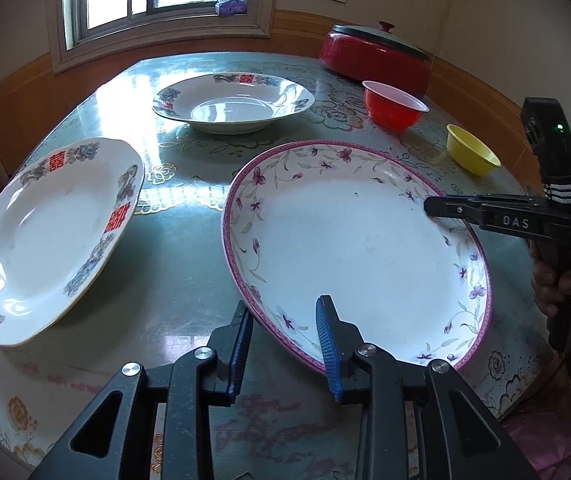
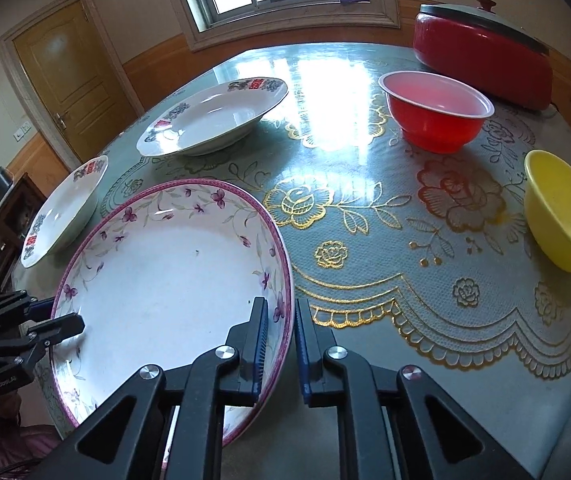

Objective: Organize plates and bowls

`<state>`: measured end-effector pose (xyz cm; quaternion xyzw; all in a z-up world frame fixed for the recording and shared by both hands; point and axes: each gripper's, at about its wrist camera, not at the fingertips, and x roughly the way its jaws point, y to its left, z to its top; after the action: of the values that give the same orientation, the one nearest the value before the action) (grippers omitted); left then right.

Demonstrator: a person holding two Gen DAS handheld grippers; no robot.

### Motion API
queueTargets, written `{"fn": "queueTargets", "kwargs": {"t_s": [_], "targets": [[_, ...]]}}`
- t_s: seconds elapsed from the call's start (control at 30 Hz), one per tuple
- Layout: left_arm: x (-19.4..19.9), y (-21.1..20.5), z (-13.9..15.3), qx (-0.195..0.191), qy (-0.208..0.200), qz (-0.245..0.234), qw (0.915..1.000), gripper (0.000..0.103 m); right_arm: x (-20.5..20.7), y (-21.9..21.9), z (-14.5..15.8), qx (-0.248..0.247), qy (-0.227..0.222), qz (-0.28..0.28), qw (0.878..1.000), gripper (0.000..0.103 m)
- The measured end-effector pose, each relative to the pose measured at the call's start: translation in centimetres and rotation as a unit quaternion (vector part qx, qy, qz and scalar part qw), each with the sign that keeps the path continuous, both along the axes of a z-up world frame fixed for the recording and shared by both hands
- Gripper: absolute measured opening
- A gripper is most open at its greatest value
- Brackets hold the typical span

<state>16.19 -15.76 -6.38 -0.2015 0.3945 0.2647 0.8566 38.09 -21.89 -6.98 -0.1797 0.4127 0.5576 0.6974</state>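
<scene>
A large floral plate (image 1: 357, 248) (image 2: 165, 280) with a pink rim lies at the near side of the table (image 2: 385, 380). My left gripper (image 1: 283, 302) (image 2: 57, 316) straddles its near-left rim, one finger inside and one outside, with slack showing between the pads and the rim. My right gripper (image 2: 281, 302) (image 1: 429, 206) is shut on the opposite rim. A white plate with red characters (image 1: 45, 240) (image 2: 65, 208) sits to the left. A deep white dish (image 1: 233, 104) (image 2: 213, 120) stands farther back.
A red bowl (image 1: 393, 104) (image 2: 433, 116) and a yellow bowl (image 1: 471, 152) (image 2: 561, 212) stand to the right. A red lidded pot (image 1: 377, 56) (image 2: 481, 60) is at the back right. A person's hand (image 1: 553, 280) holds the right gripper at the table's edge.
</scene>
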Motion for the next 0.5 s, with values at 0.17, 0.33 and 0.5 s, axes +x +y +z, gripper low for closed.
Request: {"fn": "queueTargets", "kwargs": {"t_s": [0.17, 0.33, 0.5], "targets": [[0.2, 0.5, -0.3, -0.016, -0.004, -0.003, 0.9999, 0.035, 1.0, 0.5, -0.1, 0.005, 0.013, -0.002, 1.0, 0.013], [0.3, 0.6, -0.4, -0.009, 0.001, 0.008, 0.9999, 0.035, 0.6, 1.2, -0.1, 0.0, 0.003, 0.004, 1.0, 0.016], [0.2, 0.5, -0.4, 0.002, 0.013, 0.017, 0.9998, 0.034, -0.7, 1.3, 0.0, -0.008, -0.02, 0.014, 1.0, 0.021]]}}
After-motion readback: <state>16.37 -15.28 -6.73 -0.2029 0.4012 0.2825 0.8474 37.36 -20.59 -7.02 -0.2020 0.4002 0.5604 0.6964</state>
